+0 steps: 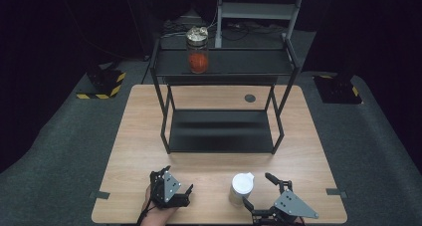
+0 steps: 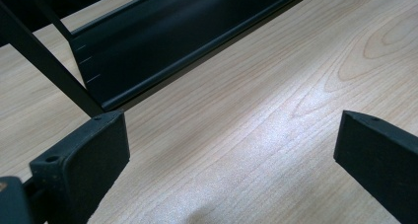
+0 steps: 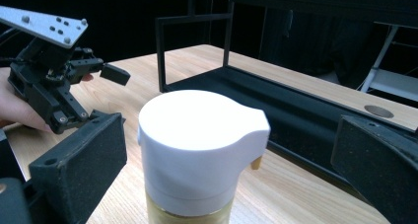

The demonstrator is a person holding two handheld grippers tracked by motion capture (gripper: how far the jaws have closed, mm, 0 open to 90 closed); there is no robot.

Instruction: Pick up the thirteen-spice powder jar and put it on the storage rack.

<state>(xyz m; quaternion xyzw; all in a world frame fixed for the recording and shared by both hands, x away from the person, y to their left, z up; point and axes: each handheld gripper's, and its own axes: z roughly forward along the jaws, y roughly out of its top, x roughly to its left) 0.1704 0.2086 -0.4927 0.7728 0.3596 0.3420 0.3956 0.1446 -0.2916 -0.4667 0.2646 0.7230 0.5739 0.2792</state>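
Near the table's (image 1: 129, 136) front edge, the left gripper (image 1: 175, 182) hovers with jaws wide apart over bare wood, while toward the front right corner the white-capped bottle (image 1: 241, 188) stands upright between the right gripper's (image 1: 259, 190) spread jaws (neither touching it).

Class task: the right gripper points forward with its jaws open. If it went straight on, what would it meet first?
Most likely the white-capped bottle: it stands between the open jaws of the right gripper, directly ahead, though not yet touching.
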